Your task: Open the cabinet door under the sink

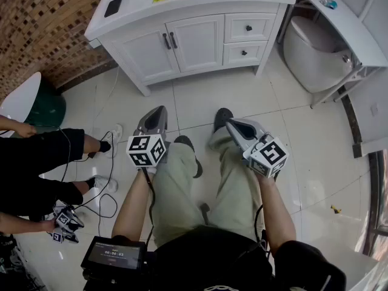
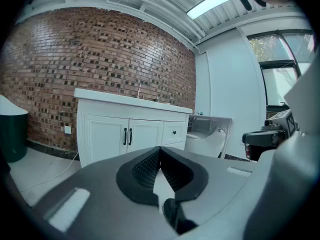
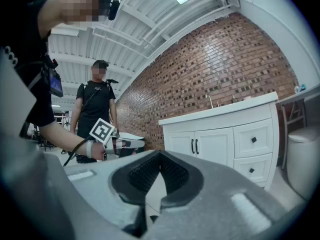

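A white vanity cabinet (image 1: pixel 182 41) stands against the brick wall, some way ahead of me. Its two doors (image 1: pixel 197 41) under the sink are closed, with dark bar handles (image 1: pixel 169 40) side by side at the middle. The doors also show in the left gripper view (image 2: pixel 145 134) and the right gripper view (image 3: pixel 215 146). My left gripper (image 1: pixel 160 110) and right gripper (image 1: pixel 231 123) hover above my knees, well short of the cabinet. Both are shut with nothing between their jaws; the tips meet in the left gripper's (image 2: pixel 160 149) and right gripper's (image 3: pixel 160 154) own views.
Two drawers with dark knobs (image 1: pixel 248 28) sit right of the doors. A toilet (image 1: pixel 312 53) and a white shelf (image 1: pixel 345 23) stand at the right. A green bin (image 1: pixel 42 108) is at the left. A second person (image 1: pixel 36 162) crouches left, holding a gripper (image 1: pixel 63 220); cables (image 1: pixel 106 180) lie on the floor.
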A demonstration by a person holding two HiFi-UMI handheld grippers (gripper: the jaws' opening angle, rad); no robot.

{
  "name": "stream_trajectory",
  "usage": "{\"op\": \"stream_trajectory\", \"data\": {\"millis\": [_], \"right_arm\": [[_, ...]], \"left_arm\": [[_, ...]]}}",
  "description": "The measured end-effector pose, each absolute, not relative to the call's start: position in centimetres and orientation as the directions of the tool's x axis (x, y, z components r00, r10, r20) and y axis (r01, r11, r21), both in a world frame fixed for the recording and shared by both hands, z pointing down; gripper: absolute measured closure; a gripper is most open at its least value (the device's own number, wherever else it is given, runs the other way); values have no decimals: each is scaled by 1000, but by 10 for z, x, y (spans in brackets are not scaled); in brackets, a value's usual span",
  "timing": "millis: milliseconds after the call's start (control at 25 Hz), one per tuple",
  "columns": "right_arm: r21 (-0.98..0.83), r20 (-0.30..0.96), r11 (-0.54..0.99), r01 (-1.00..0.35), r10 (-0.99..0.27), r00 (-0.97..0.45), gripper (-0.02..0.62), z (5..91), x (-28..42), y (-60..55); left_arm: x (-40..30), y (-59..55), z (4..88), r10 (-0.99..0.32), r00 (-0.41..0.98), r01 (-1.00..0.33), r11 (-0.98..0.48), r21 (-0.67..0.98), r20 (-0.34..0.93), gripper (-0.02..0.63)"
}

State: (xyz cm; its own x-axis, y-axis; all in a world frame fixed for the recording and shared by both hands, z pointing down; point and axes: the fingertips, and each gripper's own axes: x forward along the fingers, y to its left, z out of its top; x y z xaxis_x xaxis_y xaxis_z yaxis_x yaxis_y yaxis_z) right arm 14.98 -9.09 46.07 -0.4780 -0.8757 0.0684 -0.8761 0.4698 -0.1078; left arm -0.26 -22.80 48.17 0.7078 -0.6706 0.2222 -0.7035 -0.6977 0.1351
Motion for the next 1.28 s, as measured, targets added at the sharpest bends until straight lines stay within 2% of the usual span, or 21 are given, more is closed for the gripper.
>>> {"op": "stream_trajectory", "data": {"millis": [280, 560, 600, 720, 760, 1040, 1160, 1280], "right_arm": [[-90, 87, 475, -875, -872, -482, 604, 459, 170, -195], [-89, 93, 454, -886, -882, -462, 604, 455, 192, -272], [-88, 94, 449, -889, -885, -457, 604, 453, 195, -278], [-85, 108, 425, -901, -895, -433, 604, 457, 210, -291], [-84, 110, 418, -905, -898, -425, 604, 457, 214, -293], [-75, 158, 366, -927, -914, -374, 604, 469, 241, -293], [-67, 189, 353, -933, -914, -359, 603, 478, 251, -288], [-65, 203, 341, -938, -916, -347, 604, 482, 258, -282]], "left_arm": [[31, -353, 483, -676, 698, -712, -690, 131, 235, 577], [57, -454, 519, -685, 674, -735, -658, 162, 278, 570], [64, -472, 527, -688, 668, -740, -653, 161, 283, 561], [86, -533, 547, -700, 643, -762, -627, 162, 310, 466], [92, -551, 553, -706, 632, -771, -616, 164, 319, 465], [116, -631, 580, -749, 560, -820, -561, 110, 355, 474], [114, -644, 580, -780, 523, -845, -527, 90, 343, 559], [112, -641, 579, -789, 518, -849, -522, 84, 331, 565]]}}
